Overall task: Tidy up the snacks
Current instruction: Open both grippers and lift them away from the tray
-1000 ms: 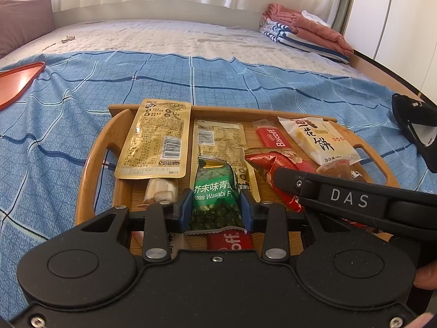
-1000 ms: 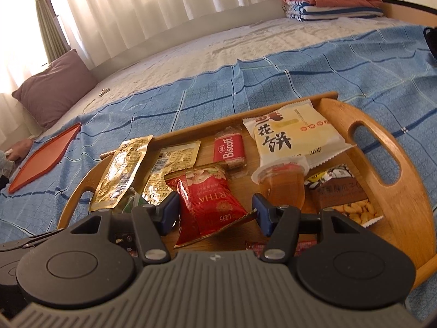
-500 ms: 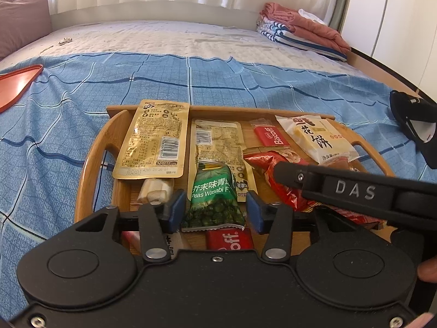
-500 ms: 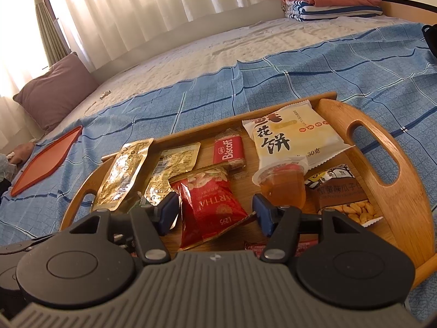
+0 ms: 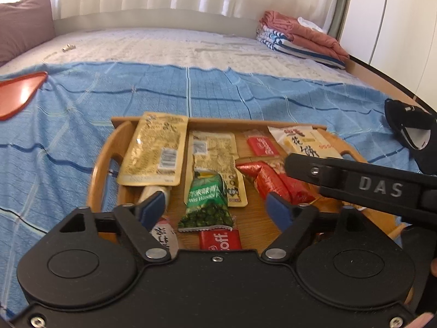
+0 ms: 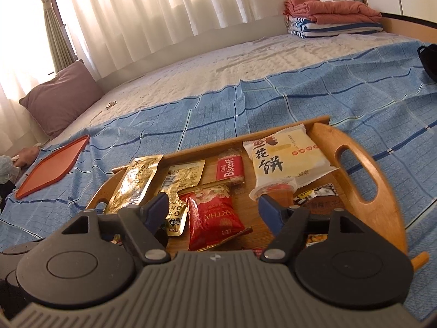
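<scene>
A wooden tray (image 5: 101, 164) (image 6: 355, 186) on the blue bedspread holds snack packs. In the left wrist view my left gripper (image 5: 215, 207) is open and empty above the green wasabi-pea pack (image 5: 206, 202), with gold packs (image 5: 155, 147), a red Biscoff bar (image 5: 220, 239) and a red pack (image 5: 275, 180) around it. In the right wrist view my right gripper (image 6: 213, 207) is open and empty over the red nut pack (image 6: 214, 216). A jelly cup (image 6: 275, 191), a white cake pack (image 6: 284, 158) and a Biscoff bar (image 6: 230, 168) lie beyond. The right gripper's body (image 5: 360, 183) crosses the left view.
A red tray (image 6: 52, 164) (image 5: 16, 93) lies on the bedspread to the left. A purple pillow (image 6: 60, 95) sits far left. Folded blankets (image 6: 330, 16) are stacked at the far right. A black object (image 5: 412, 134) lies right of the wooden tray.
My left gripper has opened wide, let go of the green pea pack and pulled back and up. The pack now lies flat on the tray. My right gripper rose slightly.
</scene>
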Tool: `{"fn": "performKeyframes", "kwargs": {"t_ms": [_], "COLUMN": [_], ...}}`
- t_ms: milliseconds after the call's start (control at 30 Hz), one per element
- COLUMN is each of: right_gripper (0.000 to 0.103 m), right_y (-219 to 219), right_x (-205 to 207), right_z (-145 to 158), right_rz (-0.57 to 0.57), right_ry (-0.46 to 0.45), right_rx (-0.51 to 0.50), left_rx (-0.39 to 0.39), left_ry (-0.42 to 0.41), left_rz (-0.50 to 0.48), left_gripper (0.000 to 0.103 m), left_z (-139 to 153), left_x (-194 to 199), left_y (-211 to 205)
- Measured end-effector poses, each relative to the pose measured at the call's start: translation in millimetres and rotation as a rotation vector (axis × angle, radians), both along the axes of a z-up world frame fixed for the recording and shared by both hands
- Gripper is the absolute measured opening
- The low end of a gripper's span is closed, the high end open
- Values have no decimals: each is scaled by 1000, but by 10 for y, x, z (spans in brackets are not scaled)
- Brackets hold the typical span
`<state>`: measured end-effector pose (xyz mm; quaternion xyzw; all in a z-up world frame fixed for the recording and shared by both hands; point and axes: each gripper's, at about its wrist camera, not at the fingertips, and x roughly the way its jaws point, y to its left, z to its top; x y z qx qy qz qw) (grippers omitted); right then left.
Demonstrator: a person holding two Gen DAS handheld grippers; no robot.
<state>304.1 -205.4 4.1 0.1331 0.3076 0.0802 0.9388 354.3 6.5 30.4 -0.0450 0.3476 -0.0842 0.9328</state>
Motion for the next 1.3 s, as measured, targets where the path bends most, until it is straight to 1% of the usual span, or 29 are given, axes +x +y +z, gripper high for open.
{"fn": "performKeyframes", "kwargs": {"t_ms": [67, 133, 233, 333, 467, 667, 800, 1067, 1200, 1300], "right_gripper": [85, 87, 88, 89, 90, 91, 91, 92, 92, 93], "right_y": [-27, -62, -108, -105, -81, -96, -138, -210, -232, -257], "right_x": [-50, -106, -214, -349, -580, -1011, -1354, -2066, -2437, -2679], "right_z": [88, 185, 323, 458, 677, 990, 1176, 1475, 1564, 1610], "right_rz": [-4, -11, -19, -7, 14, 41, 57, 80, 112, 126], "right_ry": [-14, -26, -42, -58, -93, -135, -155, -213, -251, -282], "right_rx": [-5, -1, 4, -29, -75, -94, -100, -100, -120, -130], "left_rx": [12, 27, 43, 65, 82, 102, 128, 40, -5, -31], "left_ry": [-15, -31, -58, -68, -92, -137, -154, -164, -173, -162], "left_rz": [9, 25, 41, 46, 28, 34, 7, -20, -9, -3], "left_gripper": [89, 96, 99, 100, 100, 100, 101, 101, 101, 101], "left_z": [94, 190, 337, 490, 719, 1049, 1222, 1478, 1545, 1570], "left_x": [-49, -111, -235, -392, -707, -1248, -1688, -2502, -2864, -3084], "left_y": [6, 10, 20, 14, 1, 3, -29, -22, 22, 69]}}
